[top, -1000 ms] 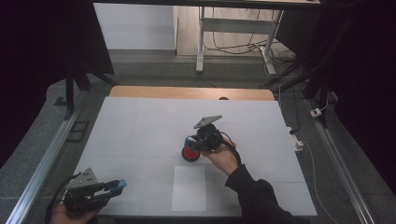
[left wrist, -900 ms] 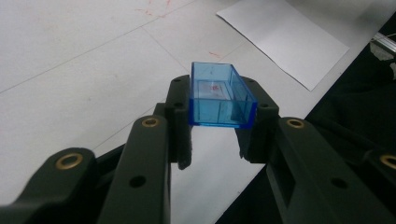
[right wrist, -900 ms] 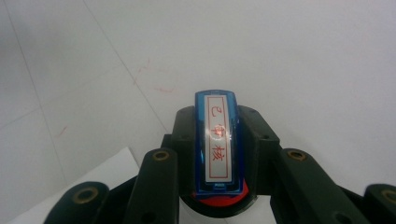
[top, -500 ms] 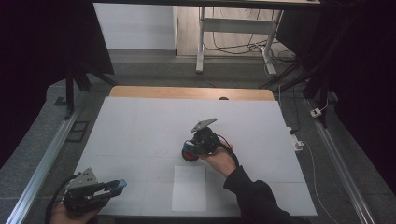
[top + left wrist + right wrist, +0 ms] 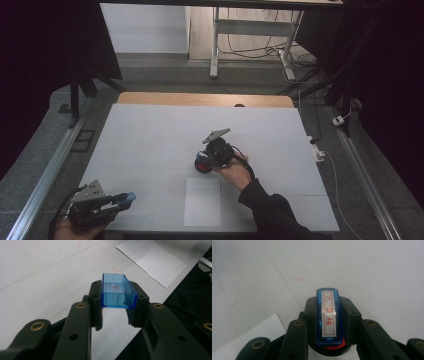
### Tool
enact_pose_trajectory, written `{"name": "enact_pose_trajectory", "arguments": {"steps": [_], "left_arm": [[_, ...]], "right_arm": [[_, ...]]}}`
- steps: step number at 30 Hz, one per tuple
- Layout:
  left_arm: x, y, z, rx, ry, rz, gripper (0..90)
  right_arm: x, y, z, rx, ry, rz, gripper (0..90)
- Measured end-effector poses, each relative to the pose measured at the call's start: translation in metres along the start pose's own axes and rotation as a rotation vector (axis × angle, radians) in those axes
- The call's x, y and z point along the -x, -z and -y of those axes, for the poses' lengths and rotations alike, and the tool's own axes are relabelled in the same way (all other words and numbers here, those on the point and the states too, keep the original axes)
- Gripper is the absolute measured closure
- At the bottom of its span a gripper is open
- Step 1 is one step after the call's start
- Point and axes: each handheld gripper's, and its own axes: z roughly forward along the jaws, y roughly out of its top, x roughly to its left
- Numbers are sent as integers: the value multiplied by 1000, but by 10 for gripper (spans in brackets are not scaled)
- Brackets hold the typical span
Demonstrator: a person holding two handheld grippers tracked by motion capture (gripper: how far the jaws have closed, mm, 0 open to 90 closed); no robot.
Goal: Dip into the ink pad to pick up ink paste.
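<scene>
Blue plastic is the story at both ends of this worktop (image 5: 150, 135). Right gripper (image 5: 216, 152), near the middle of the white surface: its jaws are clamped on a stamp (image 5: 329, 317), a slim blue body with a white label of red characters facing up in the right gripper view, and a red and black round base just visible beneath it. From the high view, that red base (image 5: 202, 165) sits low, right at the surface, though whether it touches I cannot tell. Just beside it, towards the person, lies a white sheet of paper (image 5: 202, 201), flat on the worktop.

Over to the left gripper (image 5: 102, 204), down at the near left corner, well apart from the other: its jaws grip a clear blue cap (image 5: 117, 291), a small open box pinched between the pads, held above the worktop. Faint red marks dot the surface nearby. A dark sleeve (image 5: 272, 215) comes in behind the right hand.
</scene>
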Motion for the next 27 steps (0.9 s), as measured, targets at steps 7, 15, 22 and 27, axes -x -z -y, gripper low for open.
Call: {"name": "enact_pose_trajectory", "arguments": {"steps": [7,15,22,27], "left_arm": [[0,0,0,-2,-2,-1,681],[0,0,0,-3,-2,1,681],[0,-1,0,-3,-4,-2,681],[0,-1,0,-4,-3,-2,680]], "right_arm": [[-12,-1,-2,-22,69,59,706],[4,-1,4,20,-27,-26,707],[10,-1,7,40,-70,-64,707],[1,-1,4,23,-6,-8,707]]}}
